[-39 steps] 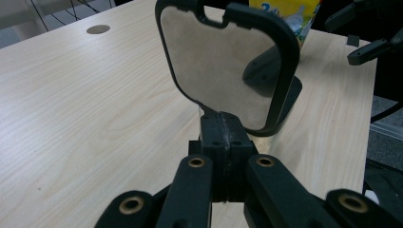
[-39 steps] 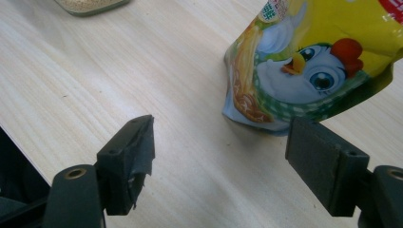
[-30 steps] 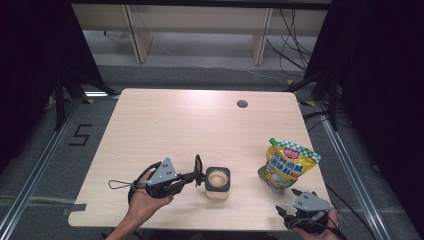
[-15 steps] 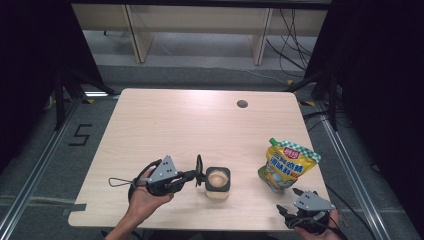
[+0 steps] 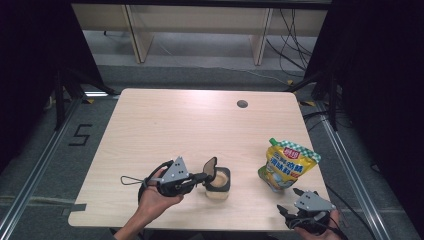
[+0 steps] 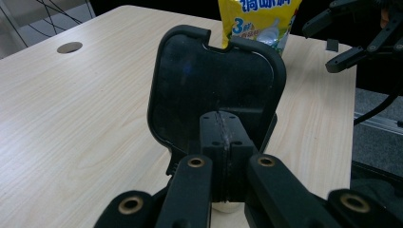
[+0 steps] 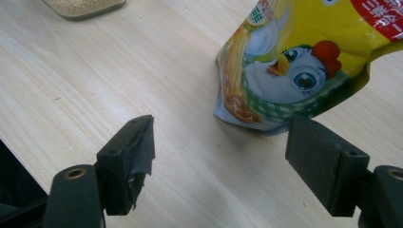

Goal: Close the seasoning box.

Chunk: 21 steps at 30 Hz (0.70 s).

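Two grippers sit at the near edge of the table (image 5: 165,120). Your left gripper (image 5: 201,176) has its jaws pressed together on the black lid (image 6: 216,85), which stands raised and tilted above the small container (image 5: 218,183) near the middle of the near edge. Your right gripper (image 5: 289,211) hangs at the near right corner, jaws spread wide, just short of the yellow pouch (image 5: 286,164), which stands upright near the right edge.
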Available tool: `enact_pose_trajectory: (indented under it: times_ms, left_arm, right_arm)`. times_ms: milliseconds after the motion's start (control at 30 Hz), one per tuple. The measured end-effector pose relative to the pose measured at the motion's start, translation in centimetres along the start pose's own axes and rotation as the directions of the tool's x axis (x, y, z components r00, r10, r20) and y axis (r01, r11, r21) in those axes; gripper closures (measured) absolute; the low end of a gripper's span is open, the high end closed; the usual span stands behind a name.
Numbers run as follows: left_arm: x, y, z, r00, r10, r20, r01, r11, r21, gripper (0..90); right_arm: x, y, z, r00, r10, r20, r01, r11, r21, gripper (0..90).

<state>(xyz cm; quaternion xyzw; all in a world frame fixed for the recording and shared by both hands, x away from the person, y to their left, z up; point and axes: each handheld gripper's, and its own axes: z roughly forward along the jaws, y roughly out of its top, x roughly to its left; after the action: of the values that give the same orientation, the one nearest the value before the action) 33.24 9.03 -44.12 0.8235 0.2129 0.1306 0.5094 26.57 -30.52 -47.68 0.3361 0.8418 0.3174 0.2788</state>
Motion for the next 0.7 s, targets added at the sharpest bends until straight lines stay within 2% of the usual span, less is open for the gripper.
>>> enact_pose_trajectory:
  times_ms: [100, 167, 200, 267, 300, 333, 400, 433, 567, 633, 700]
  left_arm:
    - [0.0, 0.0, 0.2, 0.9998, 0.018, 0.005, -0.018, 0.9998, 0.005, 88.9]
    - [-0.1, 0.1, 0.4, 0.9998, 0.018, 0.010, -0.018, 0.9998, 0.006, 88.8]
    - [-0.2, 0.0, 0.5, 0.9999, -0.001, 0.011, 0.001, 1.0000, 0.002, 88.7]
    - [-0.1, 0.1, 0.6, 0.9997, 0.021, 0.016, -0.021, 0.9998, 0.007, 88.6]
    - [-0.3, 0.0, 0.7, 0.9999, 0.000, 0.014, 0.000, 0.9999, 0.011, 88.5]
    - [-0.2, 0.0, 0.7, 0.9997, 0.016, 0.019, -0.016, 0.9998, 0.011, 88.3]
    - [-0.2, 0.0, 0.8, 0.9997, 0.020, 0.015, -0.020, 0.9997, 0.016, 88.2]
    - [-0.3, 0.0, 0.8, 0.9998, 0.003, 0.019, -0.003, 0.9999, 0.016, 88.1]
    - [-0.4, 0.0, 1.0, 0.9996, 0.016, 0.025, -0.016, 0.9997, 0.019, 87.9]
    - [-0.5, -0.1, 1.1, 0.9998, 0.003, 0.021, -0.004, 0.9998, 0.020, 87.9]
    - [-0.3, -0.1, 1.2, 0.9993, 0.022, 0.029, -0.022, 0.9994, 0.027, 87.9]
  right_arm:
    - [0.0, 0.0, 0.0, 1.0000, 0.003, -0.002, -0.003, 1.0000, 0.000, 25.8]
    - [0.0, 0.0, 0.0, 1.0000, 0.003, 0.000, -0.003, 1.0000, 0.001, 25.8]
    - [0.0, 0.0, 0.0, 1.0000, 0.002, 0.000, -0.002, 1.0000, 0.001, 25.8]
    - [0.0, 0.0, -0.1, 1.0000, 0.007, -0.001, -0.007, 1.0000, 0.001, 25.8]
    - [0.0, 0.0, -0.1, 1.0000, 0.007, -0.001, -0.007, 1.0000, 0.001, 25.9]
    - [0.0, 0.0, -0.1, 1.0000, 0.007, -0.001, -0.007, 1.0000, 0.002, 25.8]
    - [0.0, 0.0, -0.1, 1.0000, 0.008, -0.001, -0.008, 1.0000, 0.003, 25.8]
    - [0.0, 0.0, -0.1, 1.0000, 0.008, -0.001, -0.008, 1.0000, 0.002, 25.8]
    - [0.0, 0.0, -0.1, 1.0000, 0.008, 0.000, -0.008, 1.0000, 0.003, 25.8]
    - [0.0, 0.0, -0.1, 1.0000, 0.010, 0.000, -0.010, 0.9999, 0.005, 25.8]
    - [0.1, -0.1, -0.1, 0.9998, 0.022, 0.000, -0.022, 0.9997, 0.008, 25.9]
